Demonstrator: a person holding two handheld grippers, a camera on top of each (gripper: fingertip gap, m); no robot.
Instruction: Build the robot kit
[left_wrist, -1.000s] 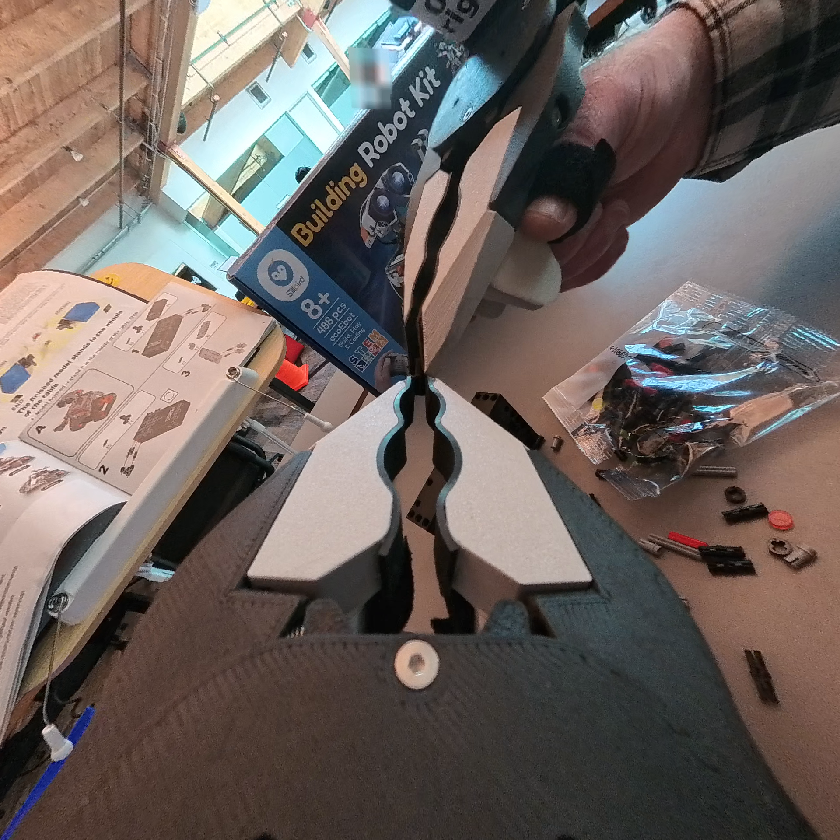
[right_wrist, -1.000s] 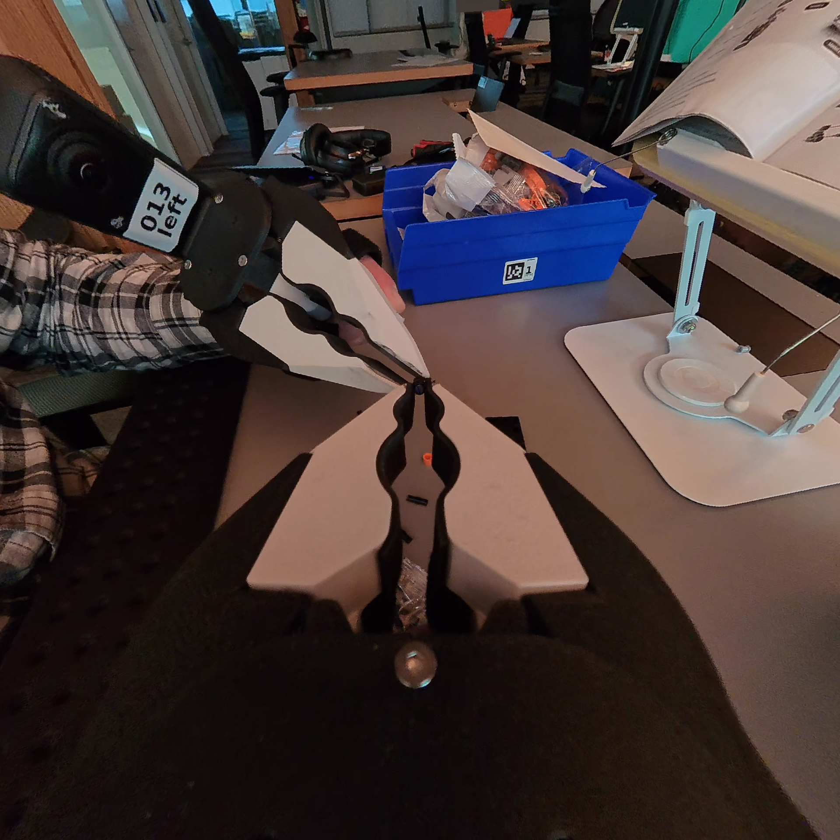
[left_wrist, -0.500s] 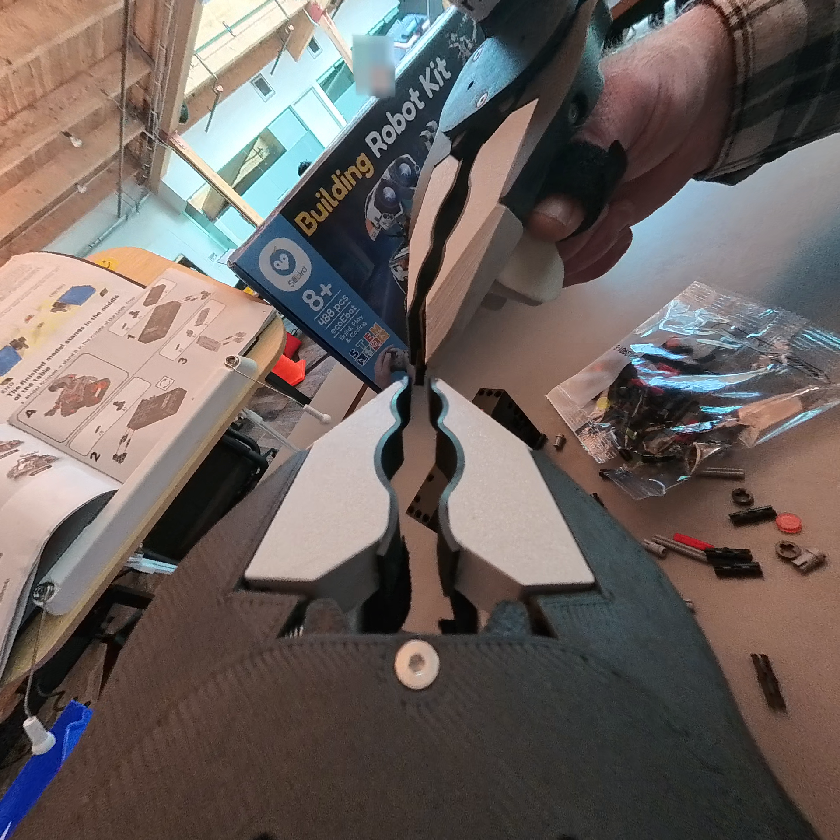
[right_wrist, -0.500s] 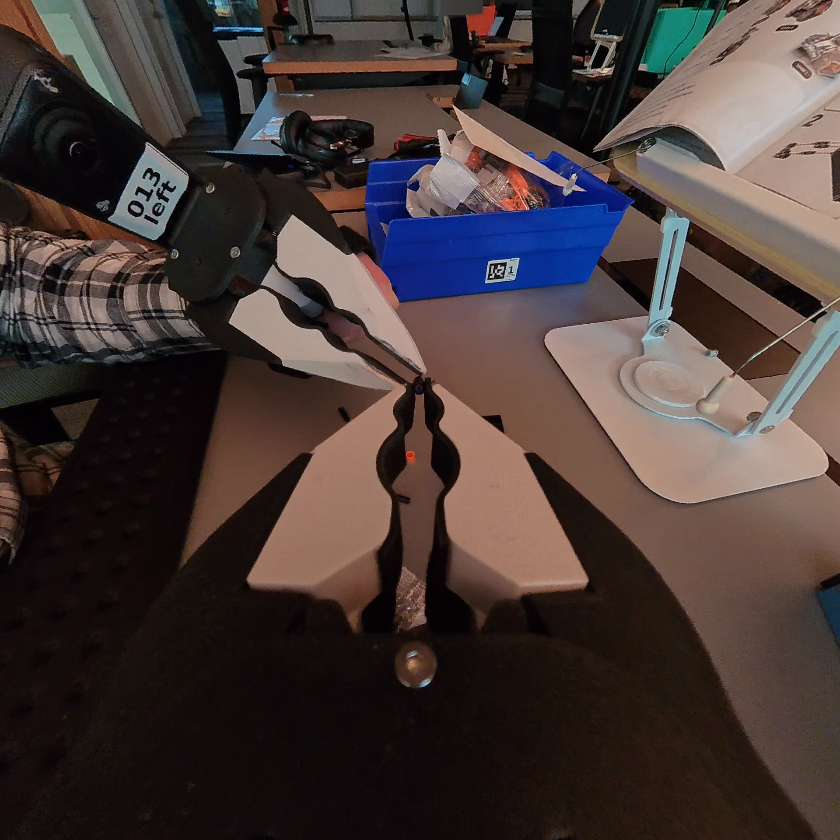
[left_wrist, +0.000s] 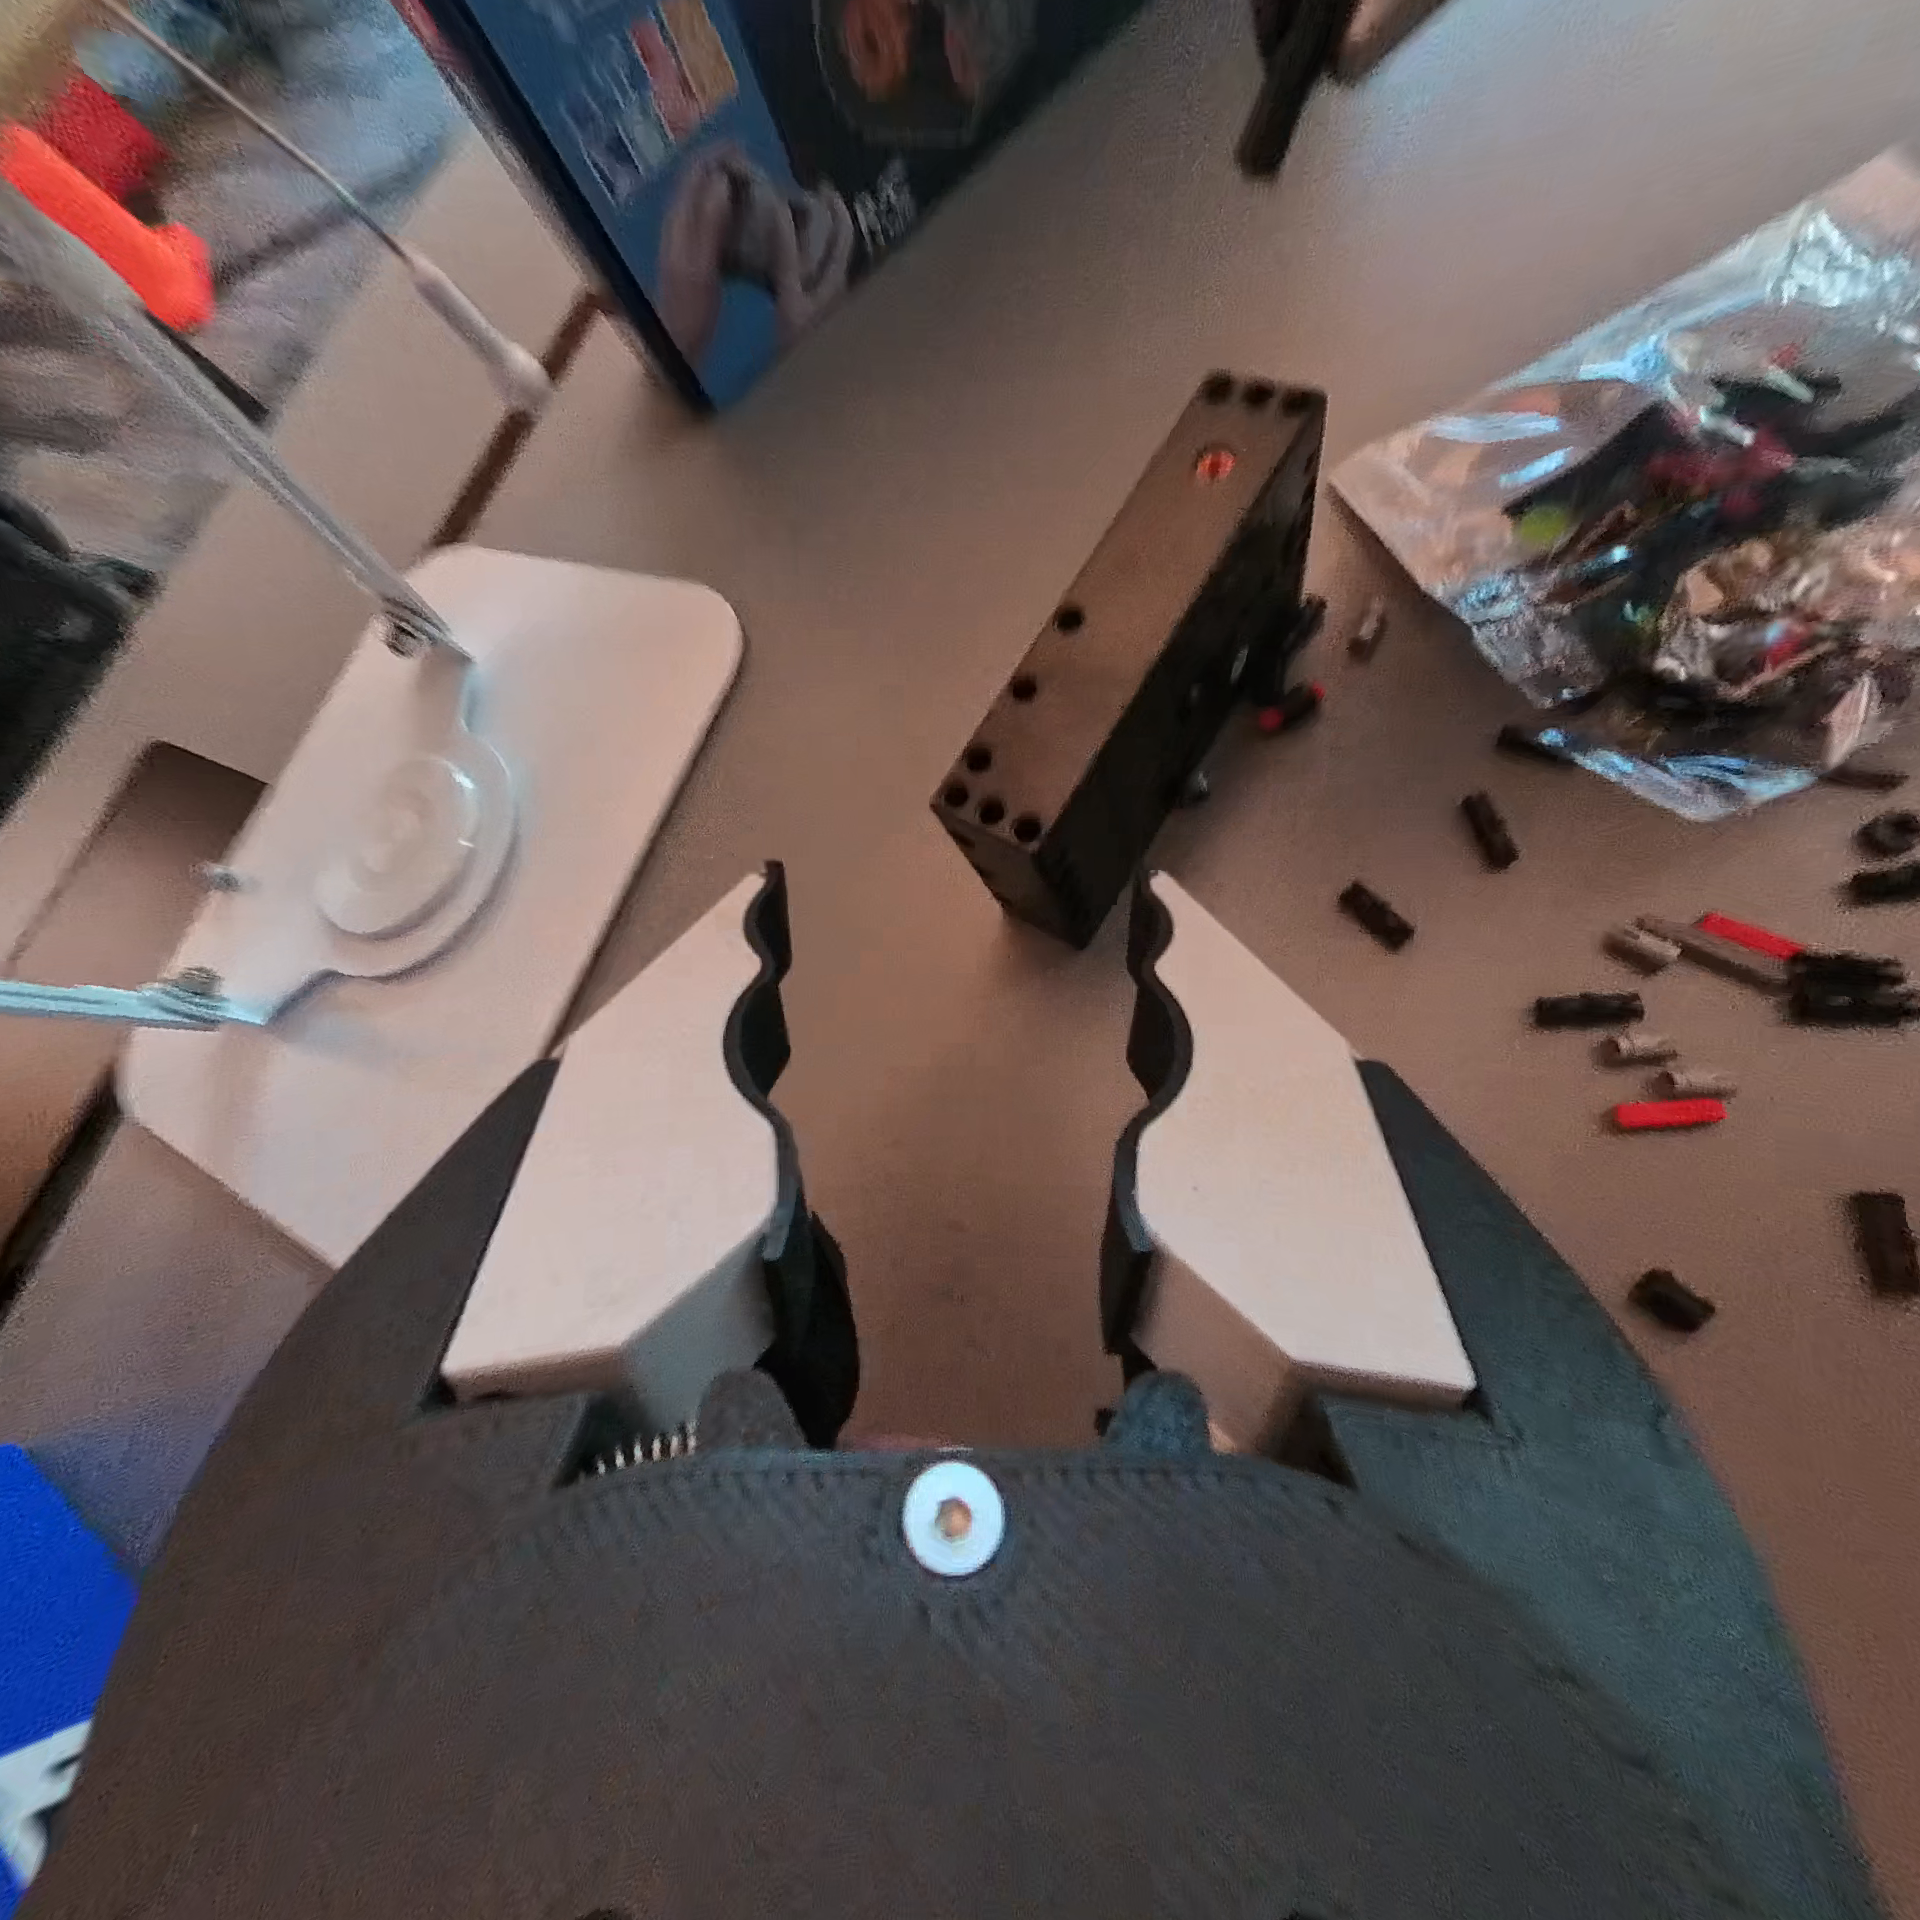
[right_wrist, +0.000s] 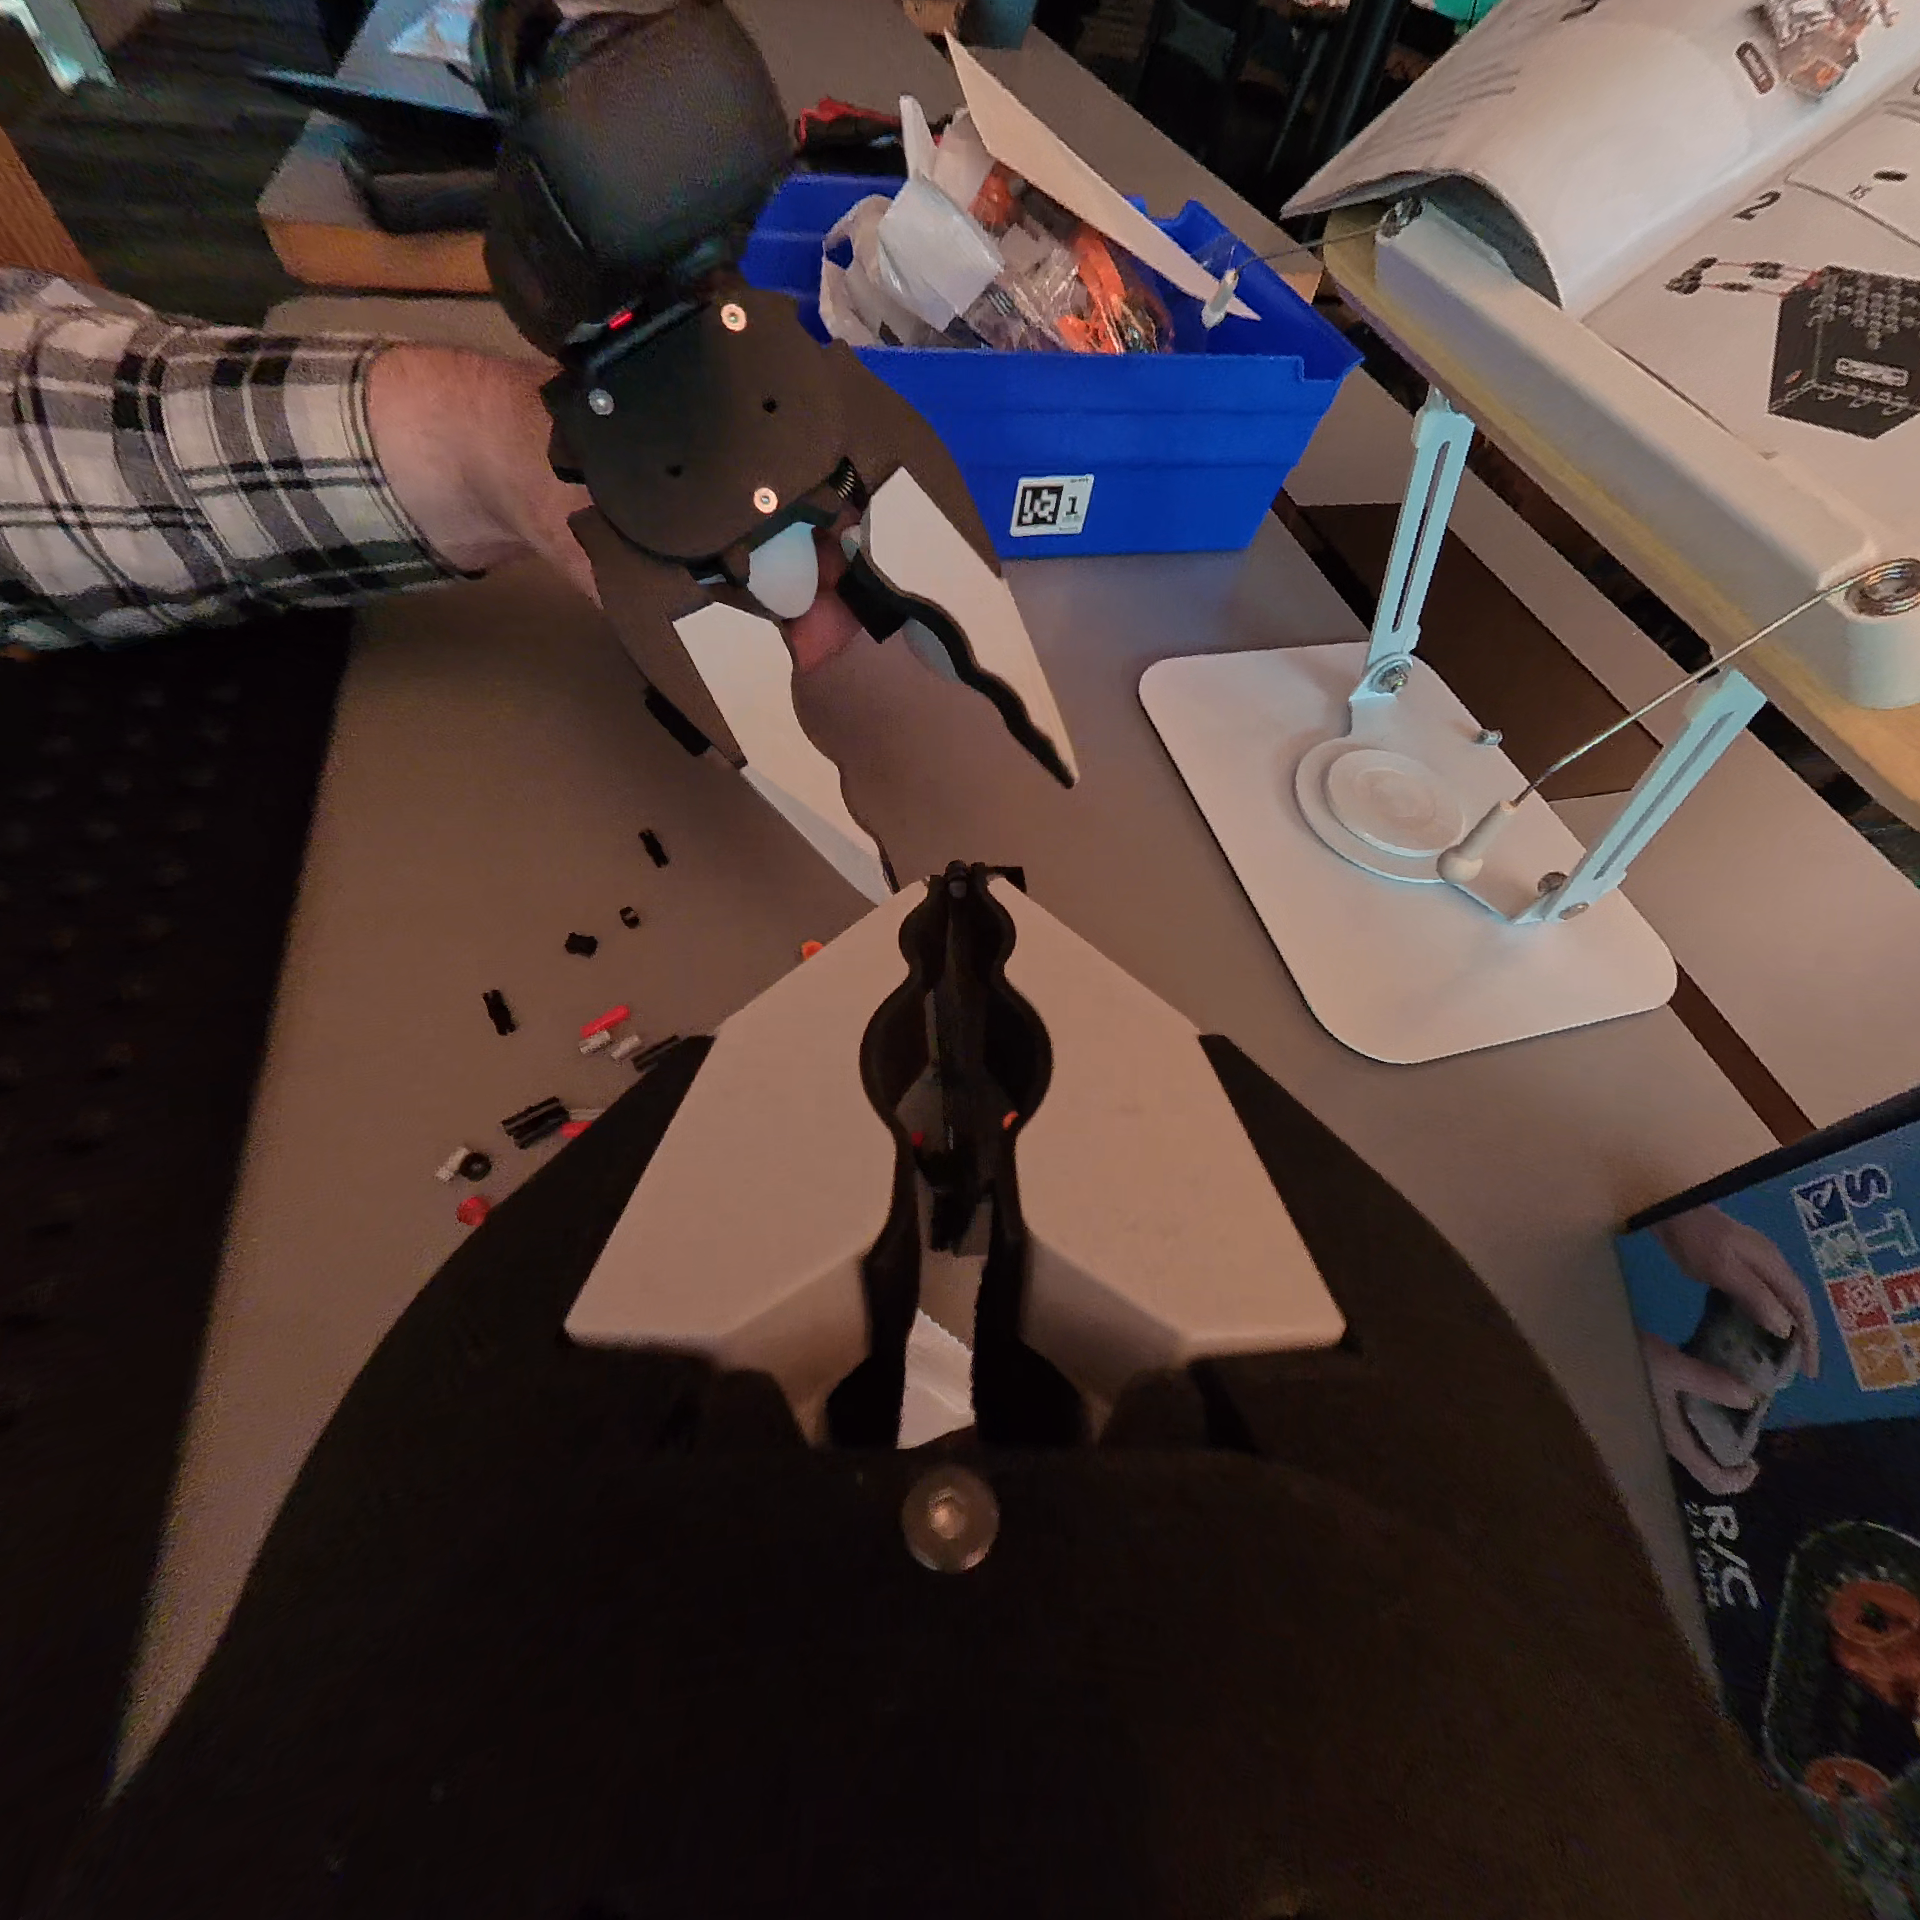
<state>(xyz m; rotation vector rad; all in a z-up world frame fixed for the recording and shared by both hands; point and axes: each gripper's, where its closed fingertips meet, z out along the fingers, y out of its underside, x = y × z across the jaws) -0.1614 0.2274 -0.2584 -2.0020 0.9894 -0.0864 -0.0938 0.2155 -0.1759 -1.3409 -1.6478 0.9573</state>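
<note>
My left gripper (left_wrist: 956, 883) is open and empty, hanging over the grey table (left_wrist: 935, 499). A black oblong block with holes (left_wrist: 1132, 665) lies just beyond its right fingertip. In the right wrist view the left gripper (right_wrist: 971, 831) shows open, held by a hand in a plaid sleeve, just beyond my right gripper (right_wrist: 961, 883). The right gripper is shut, with a small dark part pinched at its tips; the part is too small to tell more.
A clear bag of parts (left_wrist: 1683, 499) and loose small black and red pieces (left_wrist: 1766, 966) lie to the right. A white book stand base (right_wrist: 1403, 831) carries an open booklet (right_wrist: 1714, 260). A blue bin (right_wrist: 1091, 416) and a blue kit box (left_wrist: 727, 156) stand behind. My hands' fingertips stand some 11 centimeters from each other.
My left gripper has opened, let go at the right gripper's tips, and tilted down towards the table and the black block. The right gripper stays shut.
</note>
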